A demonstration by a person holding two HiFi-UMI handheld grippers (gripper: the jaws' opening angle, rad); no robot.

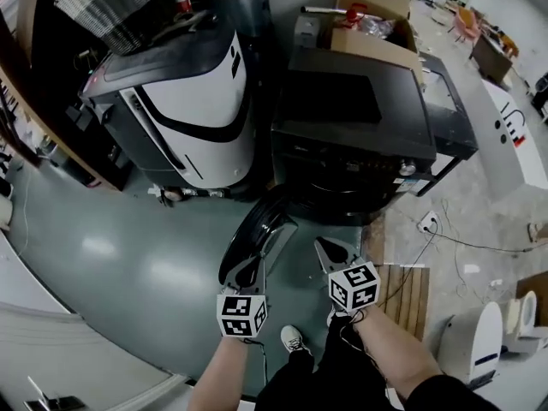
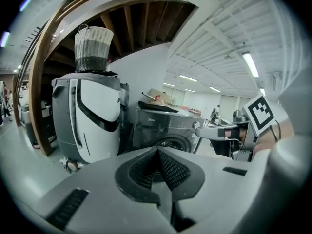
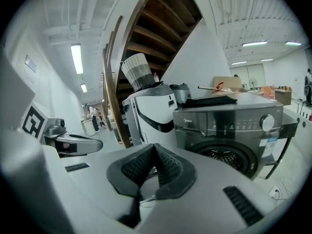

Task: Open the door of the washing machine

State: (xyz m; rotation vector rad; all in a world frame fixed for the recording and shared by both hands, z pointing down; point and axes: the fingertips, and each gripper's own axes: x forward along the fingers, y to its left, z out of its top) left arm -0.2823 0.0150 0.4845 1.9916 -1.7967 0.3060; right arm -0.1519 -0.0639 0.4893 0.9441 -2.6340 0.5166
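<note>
The dark washing machine [image 1: 360, 118] stands in the middle of the head view. Its round door [image 1: 250, 217] is swung open to the left. The bare drum opening [image 3: 229, 157] shows in the right gripper view, and the same drum opening [image 2: 170, 143] in the left gripper view. My left gripper [image 1: 276, 236] hovers shut just over the open door's rim, with nothing between its pads [image 2: 168, 169]. My right gripper [image 1: 321, 243] hangs shut and empty in front of the machine, to the right of the door. Each gripper shows in the other's view: the right gripper [image 2: 214, 130] and the left gripper [image 3: 73, 143].
A white and grey machine [image 1: 188, 101] with a woven basket [image 1: 120, 2] on top stands left of the washer. A cardboard box [image 1: 372, 15] sits behind it. A wooden pallet [image 1: 402, 294], a wall socket with cable [image 1: 428, 223] and a white appliance [image 1: 475, 341] lie at the right.
</note>
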